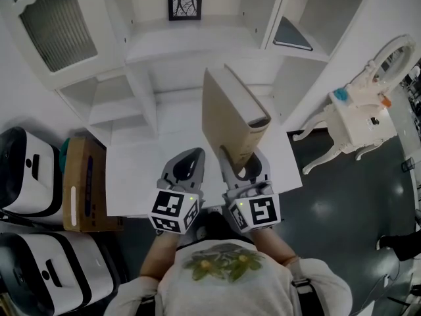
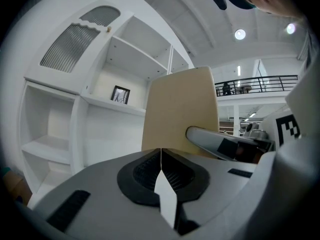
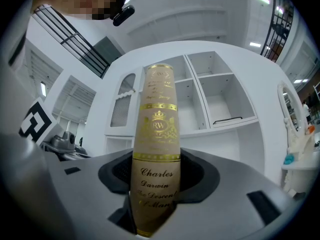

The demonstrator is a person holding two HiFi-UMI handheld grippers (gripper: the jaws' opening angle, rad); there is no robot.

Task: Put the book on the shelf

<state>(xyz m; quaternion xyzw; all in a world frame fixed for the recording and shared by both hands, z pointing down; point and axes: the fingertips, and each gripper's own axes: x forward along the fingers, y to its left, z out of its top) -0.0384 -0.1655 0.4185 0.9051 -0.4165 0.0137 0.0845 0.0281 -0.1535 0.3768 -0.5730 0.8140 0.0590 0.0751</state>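
Observation:
A thick tan book [image 1: 230, 120] with gold lettering on its spine [image 3: 156, 144] stands upright in the air in front of the white shelf unit [image 1: 197, 51]. My right gripper [image 1: 245, 166] is shut on the book's lower end, its jaws pressing both covers. The left gripper [image 1: 186, 166] hangs just left of it, shut with nothing between its jaws [image 2: 161, 156]. In the left gripper view the book's cover [image 2: 182, 111] rises behind the right jaw. Open white compartments [image 3: 220, 91] lie beyond the book.
A framed picture [image 1: 185, 0] stands on an upper shelf, and a dark flat object [image 1: 291, 37] lies in a right compartment. A white ornate table [image 1: 355, 120] is at the right. A cardboard box [image 1: 84, 183] and white devices [image 1: 29, 170] sit at the left.

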